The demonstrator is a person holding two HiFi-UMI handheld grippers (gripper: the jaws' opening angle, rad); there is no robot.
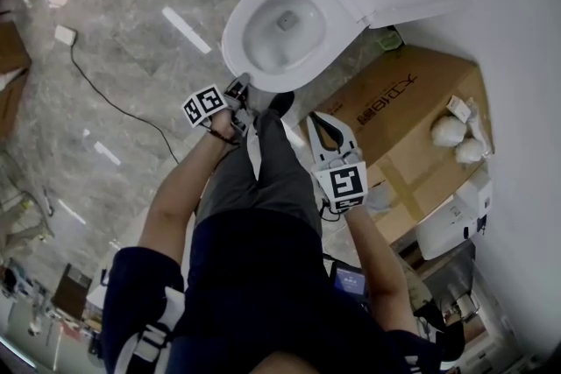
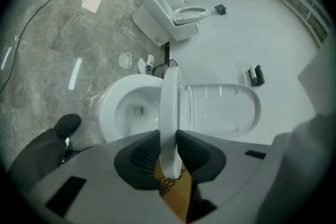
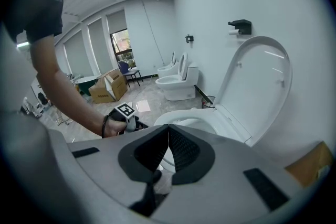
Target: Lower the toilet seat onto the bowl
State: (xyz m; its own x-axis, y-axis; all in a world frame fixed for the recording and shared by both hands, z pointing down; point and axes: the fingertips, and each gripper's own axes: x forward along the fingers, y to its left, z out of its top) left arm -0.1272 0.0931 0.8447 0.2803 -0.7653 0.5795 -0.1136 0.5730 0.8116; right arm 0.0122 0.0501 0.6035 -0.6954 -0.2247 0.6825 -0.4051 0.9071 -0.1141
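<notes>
White plastic fills the middle of the left gripper view: the toilet seat (image 2: pixel 170 113), seen edge-on, runs straight out from between the jaws of the left gripper (image 2: pixel 169 138). Its dark pads (image 2: pixel 139 157) press on the seat's front edge from both sides. The seat stands tilted between the bowl (image 2: pixel 111 113) on one side and the raised lid (image 2: pixel 226 107) on the other (it is not down on the rim). In the head view that gripper sits at the front of the toilet, just beside the person's dark shoe (image 1: pixel 280 103). The right gripper (image 3: pixel 168 128) hangs apart from the toilet, near a cardboard box (image 1: pixel 412 114), its jaws closed tip to tip with nothing between them. Across the grey marbled floor (image 1: pixel 131 31) trails a black cable (image 1: pixel 118 105), and a second toilet (image 2: pixel 170 13) stands by the far wall.
</notes>
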